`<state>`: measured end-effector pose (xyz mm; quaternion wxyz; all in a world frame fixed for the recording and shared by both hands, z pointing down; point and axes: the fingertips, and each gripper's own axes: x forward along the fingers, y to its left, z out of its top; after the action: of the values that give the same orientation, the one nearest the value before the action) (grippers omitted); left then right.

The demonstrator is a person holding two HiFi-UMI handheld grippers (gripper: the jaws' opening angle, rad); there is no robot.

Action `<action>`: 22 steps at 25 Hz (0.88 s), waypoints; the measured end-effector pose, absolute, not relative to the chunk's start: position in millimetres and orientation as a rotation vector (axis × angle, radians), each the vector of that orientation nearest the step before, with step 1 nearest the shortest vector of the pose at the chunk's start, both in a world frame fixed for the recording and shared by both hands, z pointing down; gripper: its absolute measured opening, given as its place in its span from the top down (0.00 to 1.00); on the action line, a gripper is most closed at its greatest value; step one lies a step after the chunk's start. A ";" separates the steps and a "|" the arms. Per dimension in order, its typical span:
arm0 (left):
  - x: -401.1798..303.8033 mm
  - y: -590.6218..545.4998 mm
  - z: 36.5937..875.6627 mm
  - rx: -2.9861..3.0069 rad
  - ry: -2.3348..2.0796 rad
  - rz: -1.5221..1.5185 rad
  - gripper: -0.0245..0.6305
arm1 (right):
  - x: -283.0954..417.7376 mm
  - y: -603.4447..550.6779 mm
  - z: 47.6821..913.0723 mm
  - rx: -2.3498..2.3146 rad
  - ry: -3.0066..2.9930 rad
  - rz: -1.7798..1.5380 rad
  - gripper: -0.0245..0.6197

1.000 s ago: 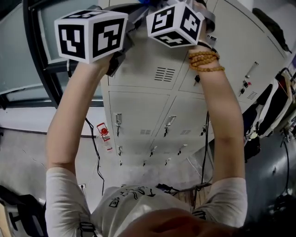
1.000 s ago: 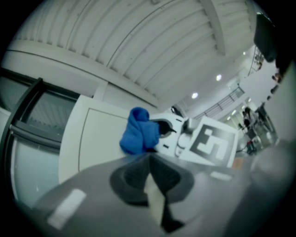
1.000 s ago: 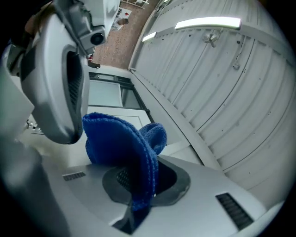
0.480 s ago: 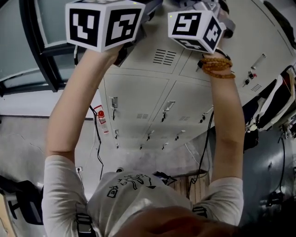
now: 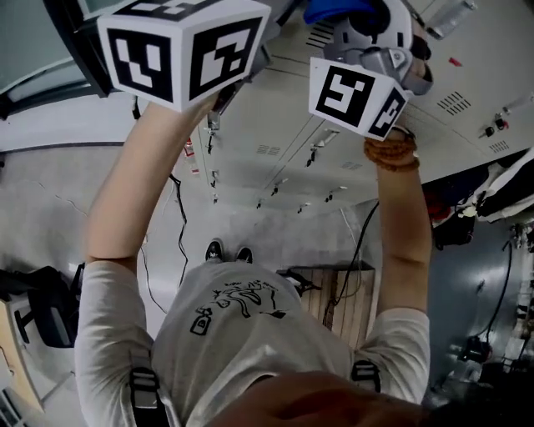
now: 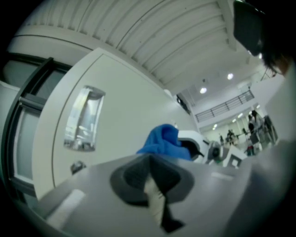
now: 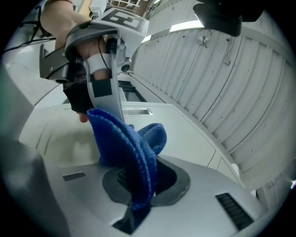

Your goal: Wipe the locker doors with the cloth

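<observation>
Both arms are raised high against the grey locker doors (image 5: 279, 125). A blue cloth (image 7: 127, 146) is pinched in my right gripper (image 7: 138, 187), which is shut on it; the cloth's free end folds forward against a pale locker panel (image 7: 185, 134). In the head view the cloth (image 5: 334, 10) shows above the right gripper's marker cube (image 5: 357, 96). My left gripper (image 6: 152, 190) has its jaws together with nothing between them and points at a door with a metal handle (image 6: 83, 118). The left gripper's marker cube (image 5: 179, 46) sits at the top left.
Lower locker doors with handles and keys (image 5: 317, 138) run down toward the floor, where the person's shoes (image 5: 225, 250) stand. A cable (image 5: 179, 242) hangs at the left, a dark window frame (image 5: 71, 21) lies beyond it, and dark bags (image 5: 492, 196) hang at the right.
Both grippers have moved up the lockers, the right one carrying the cloth further right. The head view has tipped down, so the shoes and more floor now show.
</observation>
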<state>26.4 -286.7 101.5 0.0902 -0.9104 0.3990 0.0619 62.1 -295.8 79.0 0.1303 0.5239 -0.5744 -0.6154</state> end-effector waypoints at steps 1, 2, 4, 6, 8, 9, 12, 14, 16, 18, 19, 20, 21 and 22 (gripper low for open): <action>23.5 -288.9 111.1 -2.711 1.204 0.184 0.96 | 61.3 -296.3 92.3 1.520 -1.692 -1.772 0.92; 20.6 -291.0 121.7 -2.718 1.226 0.182 0.96 | 60.4 -296.8 107.0 1.515 -1.715 -1.753 0.92; 17.3 -295.0 141.7 -2.730 1.263 0.175 0.96 | 59.8 -298.1 135.2 1.506 -1.747 -1.726 0.92; 18.2 -298.0 158.1 -2.733 1.284 0.164 0.96 | 60.5 -299.2 158.1 1.492 -1.751 -1.714 0.92; 21.4 -299.4 170.5 -2.729 1.296 0.150 0.96 | 62.9 -299.9 175.8 1.473 -1.744 -1.703 0.92; 23.8 -299.8 174.9 -2.731 1.297 0.148 0.96 | 65.2 -300.2 183.1 1.463 -1.741 -1.693 0.92; 34.8 -300.7 183.3 -2.752 1.280 0.150 0.96 | 78.9 -301.8 203.8 1.429 -1.721 -1.649 0.92; 43.6 -301.5 184.7 -2.761 1.259 0.150 0.96 | 92.1 -303.0 215.2 1.409 -1.677 -1.630 0.92; 50.4 -301.2 181.2 -2.764 1.237 0.159 0.96 | 102.0 -303.4 218.5 1.392 -1.618 -1.625 0.92; 54.6 -298.3 174.0 -2.766 1.215 0.173 0.96 | 105.2 -303.0 213.6 1.376 -1.569 -1.620 0.92; 56.3 -295.7 168.5 -2.760 1.203 0.178 0.96 | 105.4 -302.7 208.9 1.370 -1.550 -1.617 0.92; 57.8 -292.8 162.2 -2.750 1.191 0.181 0.96 | 105.4 -302.3 202.6 1.366 -1.530 -1.615 0.92; 58.6 -290.0 156.1 -2.740 1.182 0.183 0.96 | 105.6 -301.8 194.8 1.367 -1.510 -1.617 0.92; 58.6 -287.6 150.1 -2.730 1.175 0.185 0.96 | 106.2 -301.3 185.5 1.372 -1.490 -1.621 0.92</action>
<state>58.6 -287.6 150.1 0.0819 -0.9136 0.3933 0.0619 106.2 -301.3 185.5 0.2702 0.5093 -0.5530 -0.6015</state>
